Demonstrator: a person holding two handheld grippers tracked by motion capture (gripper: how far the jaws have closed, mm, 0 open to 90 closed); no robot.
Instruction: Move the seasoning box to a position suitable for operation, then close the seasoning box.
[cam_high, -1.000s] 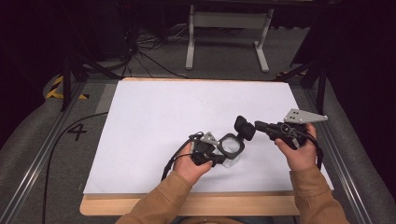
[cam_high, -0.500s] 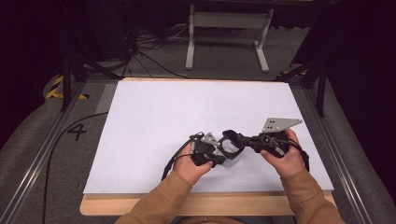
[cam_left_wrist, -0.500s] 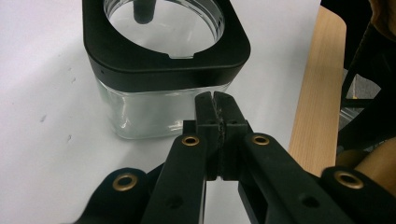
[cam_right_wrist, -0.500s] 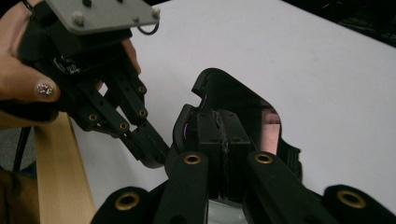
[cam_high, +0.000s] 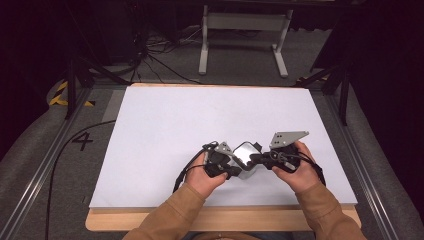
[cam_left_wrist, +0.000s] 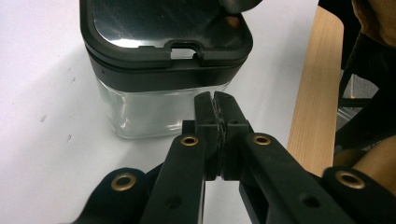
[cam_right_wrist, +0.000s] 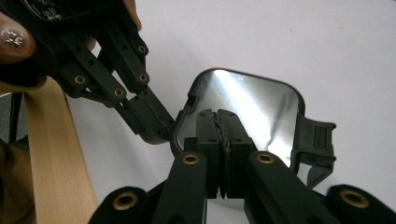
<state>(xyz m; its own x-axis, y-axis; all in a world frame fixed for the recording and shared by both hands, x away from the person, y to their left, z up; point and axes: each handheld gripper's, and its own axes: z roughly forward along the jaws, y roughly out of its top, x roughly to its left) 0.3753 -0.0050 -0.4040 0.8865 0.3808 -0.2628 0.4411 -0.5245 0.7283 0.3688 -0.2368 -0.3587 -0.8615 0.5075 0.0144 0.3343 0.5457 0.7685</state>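
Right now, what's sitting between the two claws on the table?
A clear square container with a black-rimmed lid, seen in the high view: the left claw meets its side, the right claw sits at its lid. Both are shut.

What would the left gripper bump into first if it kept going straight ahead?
Most likely the jar: the shut left gripper points at its clear wall just under the black lid, already very close, perhaps touching.

container's (cam_left_wrist: 163, 70) far edge cut off at top, its contents unreadable, lid clasp (cam_right_wrist: 317, 140) partly behind right gripper (cam_right_wrist: 223, 122)
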